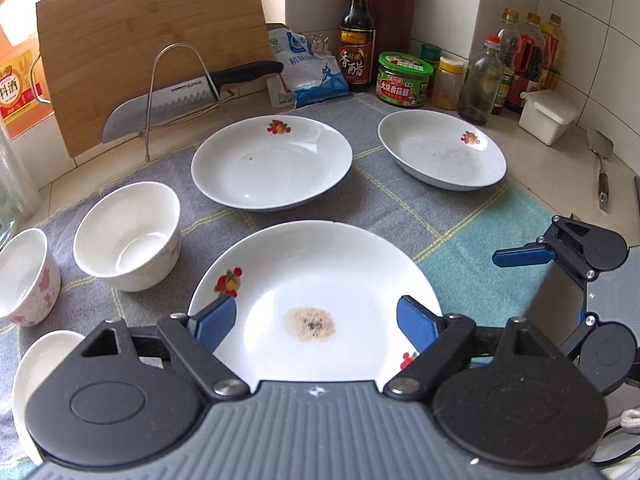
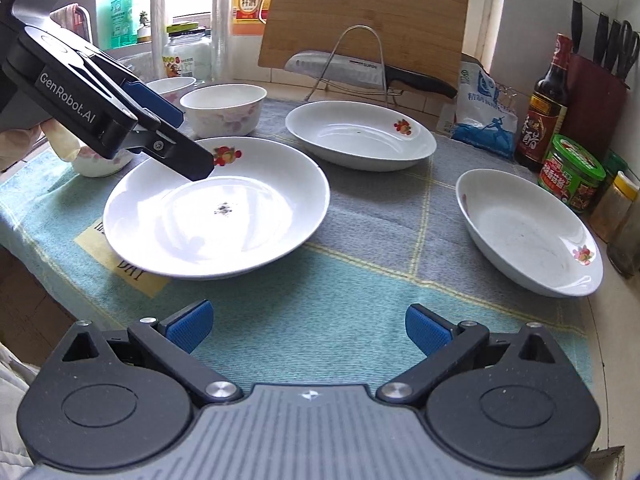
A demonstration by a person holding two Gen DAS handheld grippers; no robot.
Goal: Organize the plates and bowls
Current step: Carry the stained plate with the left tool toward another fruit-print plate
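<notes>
Three white plates with fruit prints lie on a checked cloth (image 1: 472, 264). The near plate (image 1: 312, 280) has a brown stain at its middle; my left gripper (image 1: 316, 322) is open and hovers just over its near rim. It also shows in the right wrist view (image 2: 240, 216), with the left gripper (image 2: 168, 132) above its left rim. A second plate (image 1: 272, 162) (image 2: 360, 136) lies behind, a third (image 1: 442, 150) (image 2: 528, 232) to the right. Three white bowls (image 1: 128, 236) (image 1: 26, 276) (image 1: 36, 360) stand at the left. My right gripper (image 2: 308, 330) is open and empty over the cloth.
A cutting board (image 1: 152, 48) and a knife (image 1: 184, 96) in a wire rack stand at the back. Sauce bottles (image 1: 357, 32), jars (image 1: 404, 78), a salt bag (image 1: 308, 68) and a white box (image 1: 548, 116) line the back right. A spatula (image 1: 600, 164) lies at the right.
</notes>
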